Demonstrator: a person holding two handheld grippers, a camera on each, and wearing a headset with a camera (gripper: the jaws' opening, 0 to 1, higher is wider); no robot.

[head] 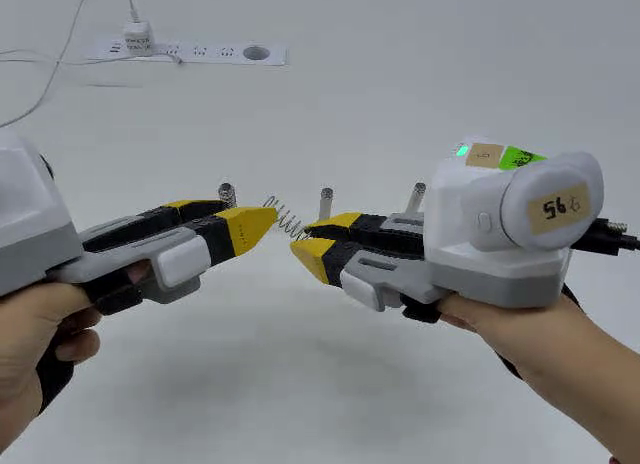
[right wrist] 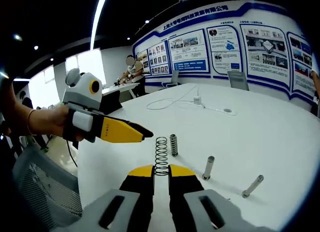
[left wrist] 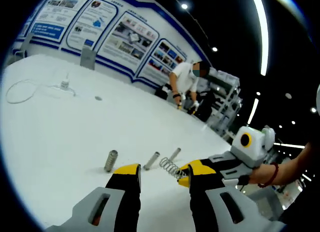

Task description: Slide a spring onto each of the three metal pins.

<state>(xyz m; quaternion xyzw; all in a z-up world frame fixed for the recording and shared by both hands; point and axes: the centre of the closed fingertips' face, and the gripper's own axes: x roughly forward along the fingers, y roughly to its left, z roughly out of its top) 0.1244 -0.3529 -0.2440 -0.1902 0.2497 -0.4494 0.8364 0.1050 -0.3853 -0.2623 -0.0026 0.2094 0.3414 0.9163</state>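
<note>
The yellow-tipped, black-jawed, light grey plastic left gripper [left wrist: 163, 170] and the right gripper [right wrist: 161, 171] are wearing identical colours. The shiny silver coiled wire spring [right wrist: 161, 155] and the 3 silver-grey cylindrical metal pins [head: 325, 202] are standing out against the plain white tabletop [head: 300, 384], where a flat white power strip [head: 200, 52] is blending in.

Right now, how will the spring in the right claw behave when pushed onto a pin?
The spring, open-coiled thin wire, probably bends and compresses easily. Held by one end in the right claw, it may wobble or slip. It looks light.
</note>
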